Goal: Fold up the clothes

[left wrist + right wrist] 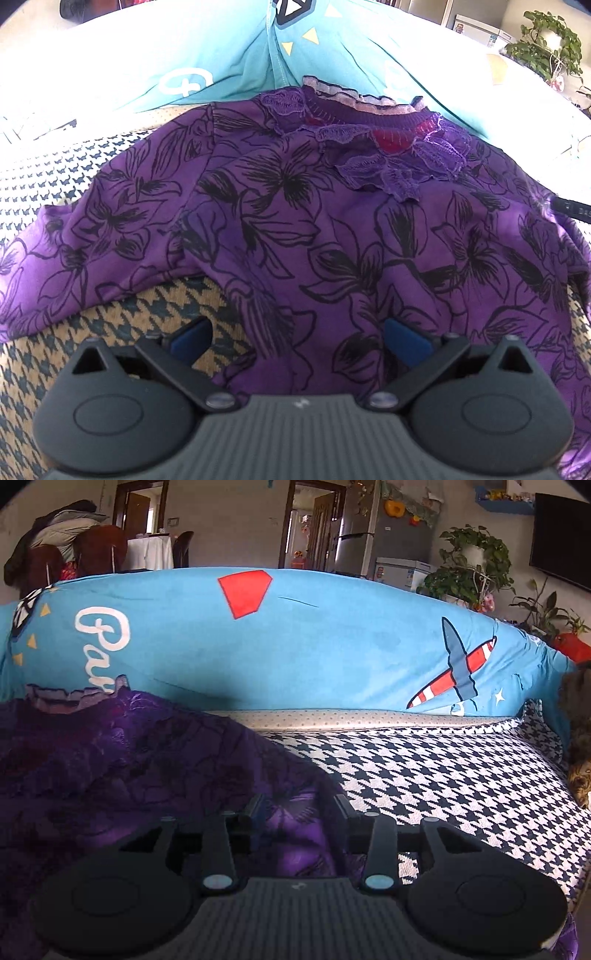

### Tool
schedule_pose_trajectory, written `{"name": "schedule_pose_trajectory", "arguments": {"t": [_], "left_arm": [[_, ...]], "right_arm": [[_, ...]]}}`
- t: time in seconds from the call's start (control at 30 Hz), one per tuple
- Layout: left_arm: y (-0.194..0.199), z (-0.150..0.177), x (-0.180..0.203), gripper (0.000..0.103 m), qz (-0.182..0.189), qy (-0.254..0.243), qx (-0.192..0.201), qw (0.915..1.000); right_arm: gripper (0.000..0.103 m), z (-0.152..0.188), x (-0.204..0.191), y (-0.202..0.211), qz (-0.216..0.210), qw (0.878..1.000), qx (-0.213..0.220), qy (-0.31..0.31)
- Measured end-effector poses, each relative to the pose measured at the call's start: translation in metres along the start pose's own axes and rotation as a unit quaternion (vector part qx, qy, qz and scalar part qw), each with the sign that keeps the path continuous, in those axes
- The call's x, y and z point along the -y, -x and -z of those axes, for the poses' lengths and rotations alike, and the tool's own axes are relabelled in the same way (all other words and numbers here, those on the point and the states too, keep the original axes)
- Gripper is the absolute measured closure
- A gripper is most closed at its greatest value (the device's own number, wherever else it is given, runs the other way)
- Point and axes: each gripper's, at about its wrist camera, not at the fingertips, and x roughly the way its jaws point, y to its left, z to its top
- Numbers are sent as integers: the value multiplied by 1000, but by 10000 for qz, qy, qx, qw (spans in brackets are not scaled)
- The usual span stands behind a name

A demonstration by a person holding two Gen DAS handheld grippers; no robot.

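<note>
Purple floral top (295,229) on houndstooth cover (443,768), blue cushion (295,638) behind; left tongs (297,334) and right tongs (297,806) both agape, gripping nothing

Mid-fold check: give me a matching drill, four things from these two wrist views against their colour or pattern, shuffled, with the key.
Things:
1. top
2. seat cover
3. back cushion cover
4. left gripper pads

Looks:
A. black-and-white houndstooth
B. dark blue
C. purple with black flower outlines
D. light blue with a red shape and a striped plane

Pairs: 1-C, 2-A, 3-D, 4-B
</note>
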Motion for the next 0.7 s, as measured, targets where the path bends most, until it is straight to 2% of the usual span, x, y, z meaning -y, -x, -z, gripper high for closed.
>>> {"name": "schedule_pose_trajectory", "arguments": {"t": [0.1, 0.27, 0.4, 0.53, 0.7], "left_arm": [[3, 1, -1, 0, -39, -64, 52, 10000], [9, 8, -2, 0, -121, -221, 189, 9995], [16, 15, -4, 0, -67, -210, 183, 9996], [24, 22, -2, 0, -41, -282, 272, 9992], [31, 26, 2, 0, -27, -327, 364, 9988]], "right_arm": [[59, 3, -9, 14, -144, 9999, -31, 84], [58, 13, -11, 31, -135, 9995, -283, 99], [58, 22, -2, 45, 132, 9989, -418, 161], [58, 31, 26, 59, 405, 9977, -539, -52], [50, 43, 70, 69, 914, 9923, -722, -415]]}}
